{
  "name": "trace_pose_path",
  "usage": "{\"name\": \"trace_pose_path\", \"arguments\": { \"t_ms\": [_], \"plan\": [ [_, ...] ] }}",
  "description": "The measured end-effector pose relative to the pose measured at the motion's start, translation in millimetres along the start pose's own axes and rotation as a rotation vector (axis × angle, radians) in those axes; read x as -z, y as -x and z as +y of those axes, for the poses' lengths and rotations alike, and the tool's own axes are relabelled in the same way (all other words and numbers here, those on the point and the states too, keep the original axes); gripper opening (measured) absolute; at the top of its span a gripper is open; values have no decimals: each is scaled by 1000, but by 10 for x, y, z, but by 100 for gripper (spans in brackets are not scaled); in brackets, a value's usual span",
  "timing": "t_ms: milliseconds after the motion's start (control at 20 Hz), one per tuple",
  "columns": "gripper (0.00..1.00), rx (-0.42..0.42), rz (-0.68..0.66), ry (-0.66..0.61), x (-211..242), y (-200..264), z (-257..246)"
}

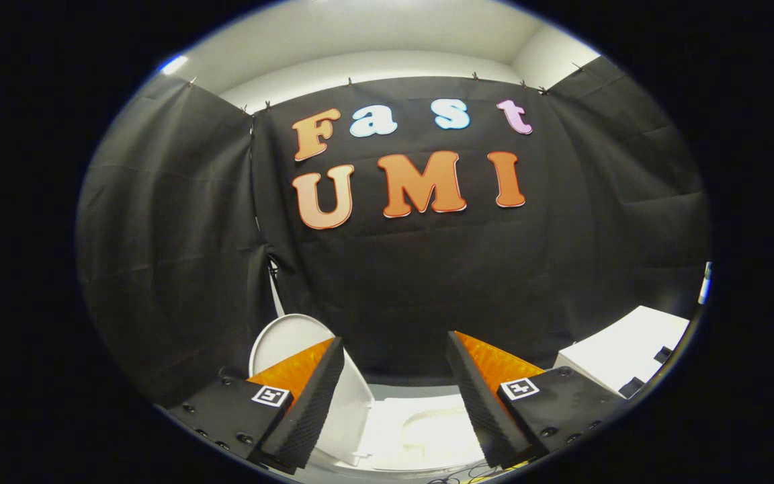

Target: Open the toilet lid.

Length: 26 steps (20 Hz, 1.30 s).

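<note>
Both fingers (320,396) spread apart; toilet lid (286,343) stands raised, upright behind them.

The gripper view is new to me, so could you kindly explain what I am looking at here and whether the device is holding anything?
A person carries a two-finger gripper by hand, and a fisheye camera riding on it took this picture, looking forward along the fingers. The two black wedges with orange sides are those fingers. They stand wide apart and hold nothing. Beyond and below them is a white toilet: its lid stands raised behind the left finger, and the open bowl shows between the fingers. A white box-like unit sits beyond the right finger. Black cloth forms the booth's wall.
</note>
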<state>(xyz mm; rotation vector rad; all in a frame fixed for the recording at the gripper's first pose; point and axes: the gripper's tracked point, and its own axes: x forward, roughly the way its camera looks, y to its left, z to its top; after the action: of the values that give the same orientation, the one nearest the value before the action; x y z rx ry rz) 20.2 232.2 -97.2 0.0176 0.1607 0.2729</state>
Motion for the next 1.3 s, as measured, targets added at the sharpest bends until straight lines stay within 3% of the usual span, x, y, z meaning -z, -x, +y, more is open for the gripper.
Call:
{"name": "trace_pose_path", "arguments": {
  "t_ms": [700, 1300],
  "plan": [
    [98, 180, -85, 10, -529, 270, -1741],
    [98, 181, -81, 27, -433, 302, -1675]
  ]
}}
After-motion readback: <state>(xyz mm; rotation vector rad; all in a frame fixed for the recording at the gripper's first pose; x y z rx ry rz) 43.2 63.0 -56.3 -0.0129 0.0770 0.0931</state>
